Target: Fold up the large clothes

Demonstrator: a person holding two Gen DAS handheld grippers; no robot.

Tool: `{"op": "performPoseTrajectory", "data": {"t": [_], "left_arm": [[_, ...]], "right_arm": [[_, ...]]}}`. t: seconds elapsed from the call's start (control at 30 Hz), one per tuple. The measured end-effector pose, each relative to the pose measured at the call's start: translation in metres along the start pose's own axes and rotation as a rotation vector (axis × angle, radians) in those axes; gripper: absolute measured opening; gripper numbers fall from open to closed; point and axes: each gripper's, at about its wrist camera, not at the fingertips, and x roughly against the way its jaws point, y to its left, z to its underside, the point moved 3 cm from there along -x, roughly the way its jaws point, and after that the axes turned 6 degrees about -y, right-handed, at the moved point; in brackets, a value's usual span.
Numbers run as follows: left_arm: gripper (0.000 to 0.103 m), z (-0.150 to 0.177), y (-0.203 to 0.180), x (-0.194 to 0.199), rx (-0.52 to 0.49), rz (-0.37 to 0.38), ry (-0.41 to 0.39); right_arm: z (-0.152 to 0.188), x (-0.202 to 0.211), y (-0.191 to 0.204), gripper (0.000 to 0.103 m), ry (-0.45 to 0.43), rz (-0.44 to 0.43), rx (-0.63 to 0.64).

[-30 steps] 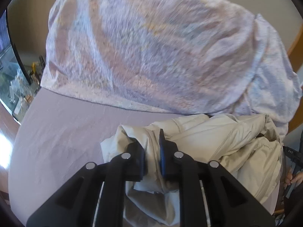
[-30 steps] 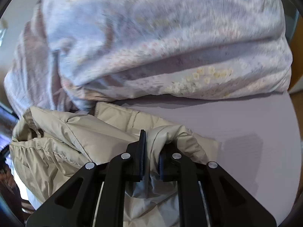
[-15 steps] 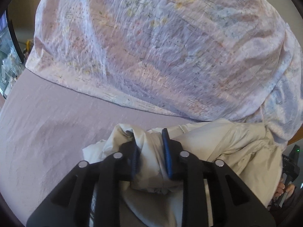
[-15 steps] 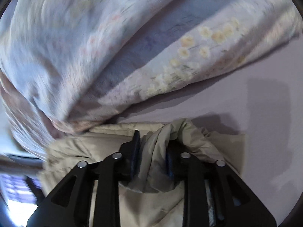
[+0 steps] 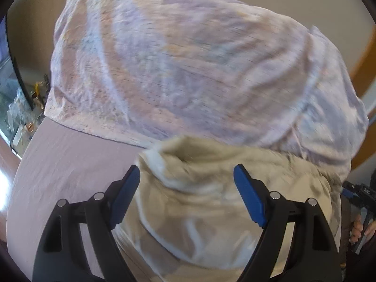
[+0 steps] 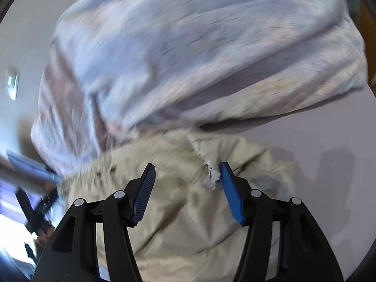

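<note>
Both grippers stand wide open over a beige jacket (image 5: 211, 202) heaped on the bed (image 5: 65, 159), its far edge touching a floral quilt (image 5: 183, 70) piled behind it. The left gripper (image 5: 186, 181) has the crumpled cloth lying between and beneath its blue pads (image 5: 249, 197), gripping nothing. The right gripper (image 6: 186, 178) also holds nothing, though a grey tag-like scrap (blurred) sits just beside its right pad (image 6: 231, 195). Only the left view shows a hand (image 5: 362, 230) at the bed's right edge; only the right view shows bare sheet (image 6: 329, 164) on the jacket's right.
</note>
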Motion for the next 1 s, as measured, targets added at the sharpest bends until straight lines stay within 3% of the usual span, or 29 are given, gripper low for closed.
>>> {"op": "performPoseTrajectory", "data": {"t": [0.13,0.3,0.4,0.47,0.53,0.63,1.0], "left_arm": [[0.082,0.023,-0.024,-0.001,-0.032,0.037,0.028],[0.082,0.048,-0.050,-0.009,-0.075,0.067,0.064],[0.082,0.057,-0.056,-0.022,-0.092,0.057,0.088],[0.083,0.061,-0.057,-0.027,-0.099,0.045,0.090],[0.086,0.062,-0.058,-0.031,-0.105,0.035,0.085],[0.086,0.060,-0.060,-0.033,-0.106,0.026,0.078],[0.086,0.043,-0.055,-0.046,-0.106,-0.026,0.043]], "right_arm": [[0.017,-0.013,0.024,0.060,0.036,0.031,0.089],[0.035,-0.028,0.060,0.059,0.082,-0.056,0.146],[0.048,-0.051,0.072,0.057,0.139,-0.025,0.201],[0.051,-0.066,0.069,0.043,0.170,-0.018,0.191],[0.054,-0.076,0.066,0.020,0.181,-0.022,0.187],[0.050,-0.081,0.066,0.007,0.146,-0.006,0.196],[0.021,-0.118,0.076,0.002,0.064,0.106,0.189]]}}
